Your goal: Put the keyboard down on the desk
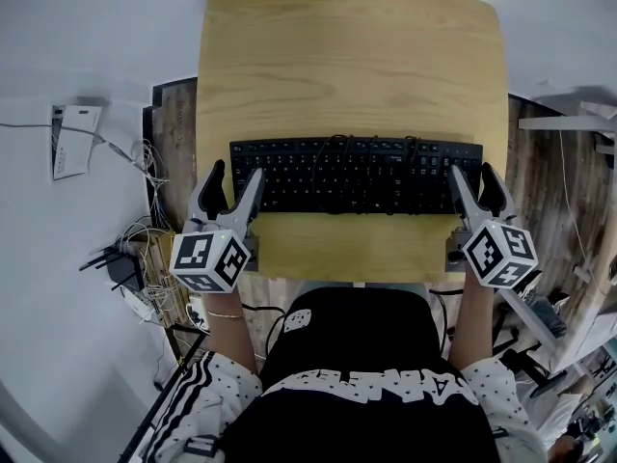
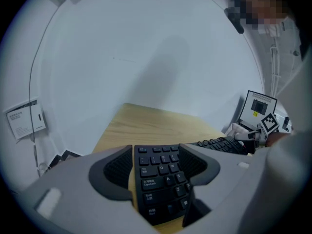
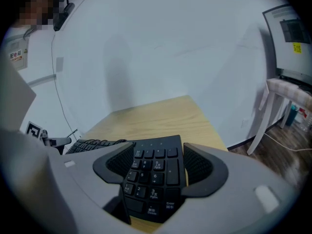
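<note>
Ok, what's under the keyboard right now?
Under the keyboard is the light wooden desk, bare wood showing on all sides. The patch directly beneath is covered, so full contact can't be confirmed.

It looked like an office or workroom. A pale rectangular wooden surface [image 1: 352,56] stood against a plain white wall [image 1: 96,27], with a black full-size computer keyboard [image 1: 357,175] across its near half. Beside it a tangle of thin cables [image 1: 145,234] lay over dark wood-plank flooring [image 1: 178,133]. A white printed notice [image 1: 75,141] hung on the wall, and a white boxy machine with a yellow sticker [image 3: 292,38] stood at the right.
</note>
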The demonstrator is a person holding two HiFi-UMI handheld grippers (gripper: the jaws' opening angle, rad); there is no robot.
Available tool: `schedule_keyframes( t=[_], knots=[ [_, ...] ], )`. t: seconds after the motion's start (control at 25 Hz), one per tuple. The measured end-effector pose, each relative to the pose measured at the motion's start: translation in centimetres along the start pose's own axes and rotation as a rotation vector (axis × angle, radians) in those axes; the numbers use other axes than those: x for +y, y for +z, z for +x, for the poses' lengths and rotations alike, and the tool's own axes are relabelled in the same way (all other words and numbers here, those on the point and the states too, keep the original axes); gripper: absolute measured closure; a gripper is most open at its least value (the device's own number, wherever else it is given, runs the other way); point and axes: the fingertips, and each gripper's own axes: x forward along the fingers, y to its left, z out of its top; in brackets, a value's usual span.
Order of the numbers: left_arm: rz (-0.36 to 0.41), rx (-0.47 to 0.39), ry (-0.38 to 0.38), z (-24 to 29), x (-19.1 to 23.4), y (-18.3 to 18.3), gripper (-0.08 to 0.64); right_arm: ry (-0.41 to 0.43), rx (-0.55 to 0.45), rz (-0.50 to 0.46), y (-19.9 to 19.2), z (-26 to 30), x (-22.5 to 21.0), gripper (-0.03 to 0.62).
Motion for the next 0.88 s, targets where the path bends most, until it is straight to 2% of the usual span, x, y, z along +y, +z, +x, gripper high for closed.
schedule_keyframes(
  t=[0.08,0.2,0.36,0.52,0.6,0.68,0.88],
  knots=[
    [0.012,-0.027,-0.002,-0.2,-0.1,0.8,0.311,-0.004,-0.003,-0.013,0.3,-0.1,0.2,0.27],
    [0.014,-0.057,-0.018,-0.6,-0.4,1.7,0.369,-0.025,-0.032,-0.022,1.0,-0.8,0.2,0.313],
    [0.022,-0.098,-0.036,-1.4,-0.9,2.9,0.542,-0.029,-0.076,-0.025,2.3,-1.6,0.7,0.425],
    [0.04,-0.111,-0.069,-2.2,-2.0,3.8,0.558,-0.021,-0.107,-0.043,3.4,-2.5,1.8,0.462],
    [0.029,-0.124,-0.085,-2.8,-2.4,4.4,0.558,-0.006,-0.122,-0.041,3.9,-3.0,2.6,0.503],
    [0.034,-0.14,-0.092,-3.3,-2.7,5.1,0.558,0.004,-0.128,-0.047,4.2,-3.4,3.3,0.571],
    [0.059,-0.167,-0.102,-4.6,-3.3,6.3,0.558,0.033,-0.144,-0.054,4.8,-4.8,4.9,0.581]
  ],
)
